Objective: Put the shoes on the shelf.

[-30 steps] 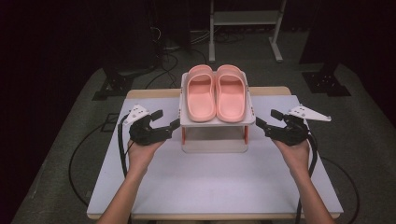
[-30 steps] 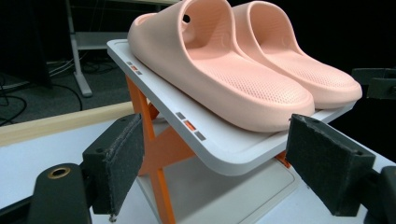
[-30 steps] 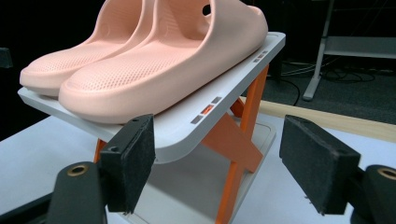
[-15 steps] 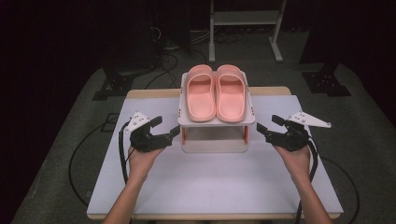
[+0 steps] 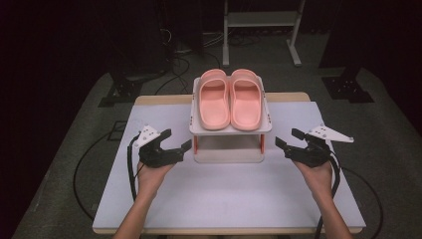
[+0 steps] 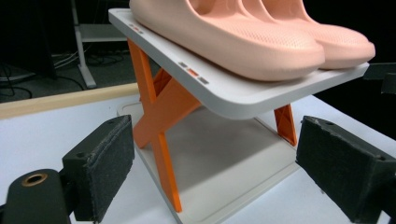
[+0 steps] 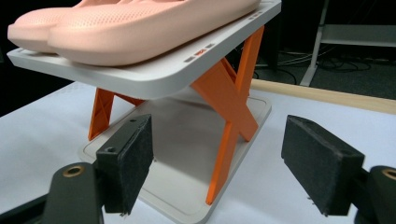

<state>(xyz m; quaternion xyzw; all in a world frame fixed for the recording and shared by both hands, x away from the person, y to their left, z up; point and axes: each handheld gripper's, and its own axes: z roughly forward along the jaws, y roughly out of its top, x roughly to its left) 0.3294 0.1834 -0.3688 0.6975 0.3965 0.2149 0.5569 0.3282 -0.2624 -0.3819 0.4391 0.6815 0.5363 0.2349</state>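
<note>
Left gripper [image 5: 176, 142]: jaws spread wide, empty; just left of the rack, clear of it; pads [image 6: 105, 170] black, coarse-faced.
Rack [image 5: 230, 128]: centre of white table [image 5: 224, 199], toward its far edge; two flat grey-white plastic trays with rounded corners, joined by orange X-shaped struts [image 6: 159, 109]; lower tray [image 7: 182, 140] bare.
Slippers [image 5: 231, 98]: pink pair, side by side on top tray; smooth moulded foam, fine dimpled texture along the sides.
Right gripper [image 5: 289, 138]: jaws apart, holding nothing; just right of the rack.

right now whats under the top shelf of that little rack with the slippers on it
Under the top shelf, orange X-shaped legs stand on a bare grey base plate; nothing lies on its visible part. The pink slippers cover most of the shelf's upper face.
</note>
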